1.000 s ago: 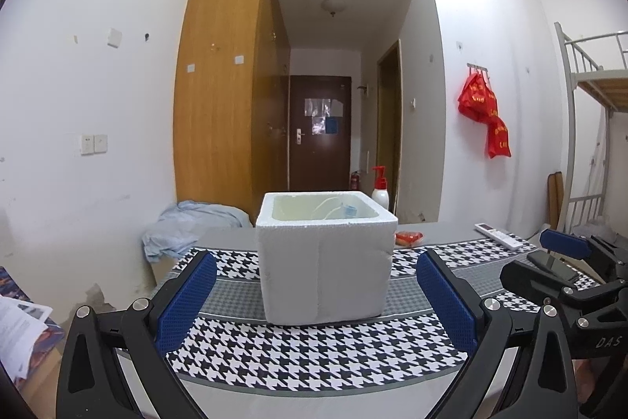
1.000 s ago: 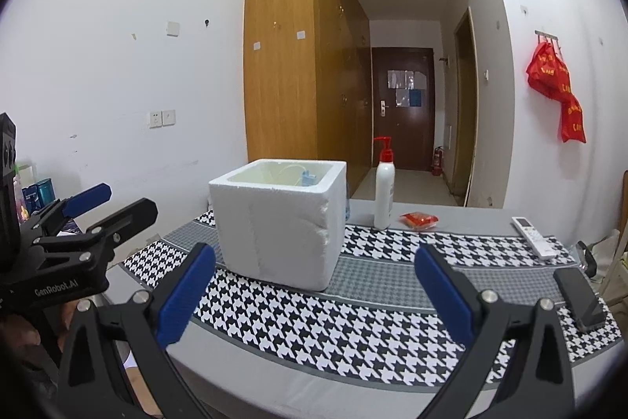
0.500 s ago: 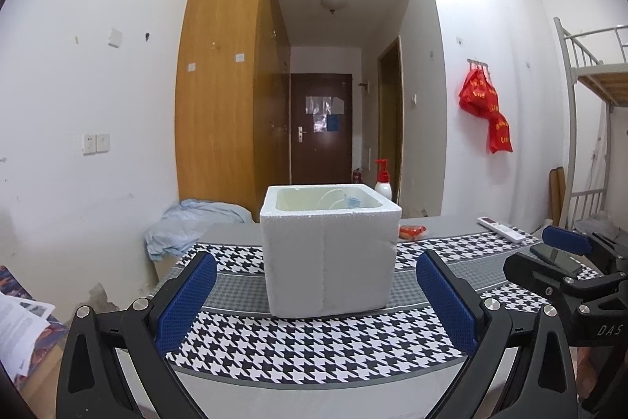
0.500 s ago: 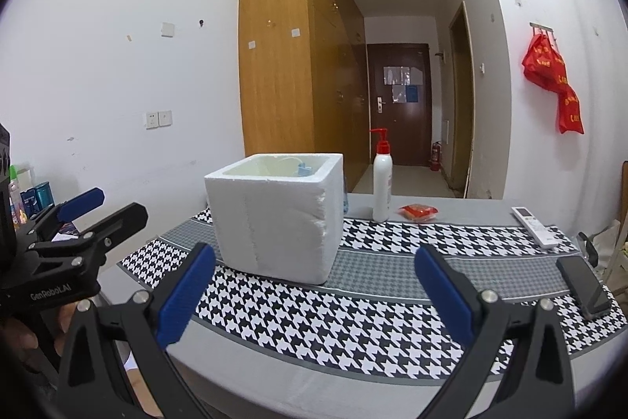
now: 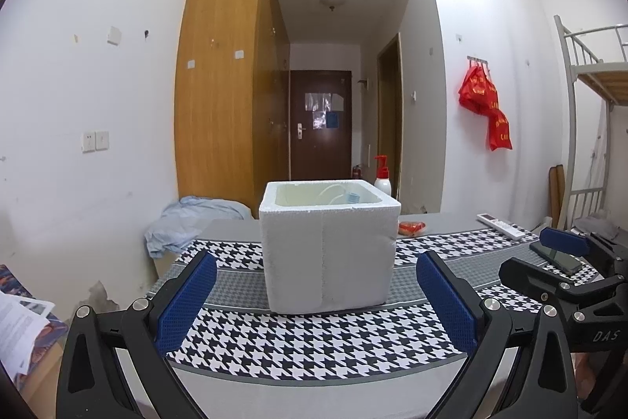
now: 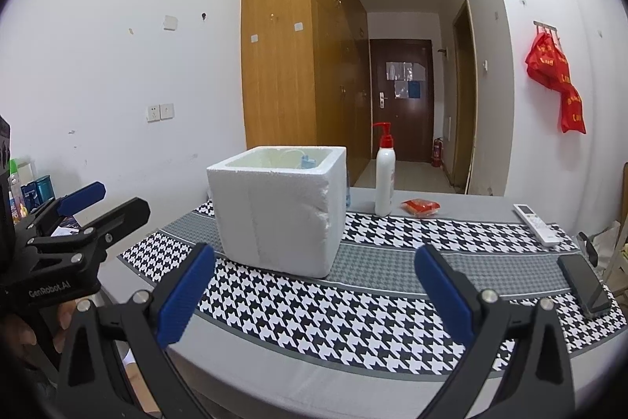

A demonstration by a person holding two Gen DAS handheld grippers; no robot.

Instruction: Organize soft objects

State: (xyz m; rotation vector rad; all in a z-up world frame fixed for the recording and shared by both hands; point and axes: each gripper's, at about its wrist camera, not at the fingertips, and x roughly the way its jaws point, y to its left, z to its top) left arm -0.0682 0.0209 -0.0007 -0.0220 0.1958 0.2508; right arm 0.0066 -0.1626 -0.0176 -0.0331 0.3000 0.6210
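Both our tongs, left tongs and right tongs, are wide apart and empty. The foam box stands at 12 o'clock on the surface; it is probably light and crumbly, so we should take its rim.

A foam box stands on a patterned table runner covering the table. Behind the box to its right stands a pump bottle, with a small packet just right of that. Further right lie a remote control and, nearer the front edge, a phone. Crumpled cloth lies beyond the table's left end.
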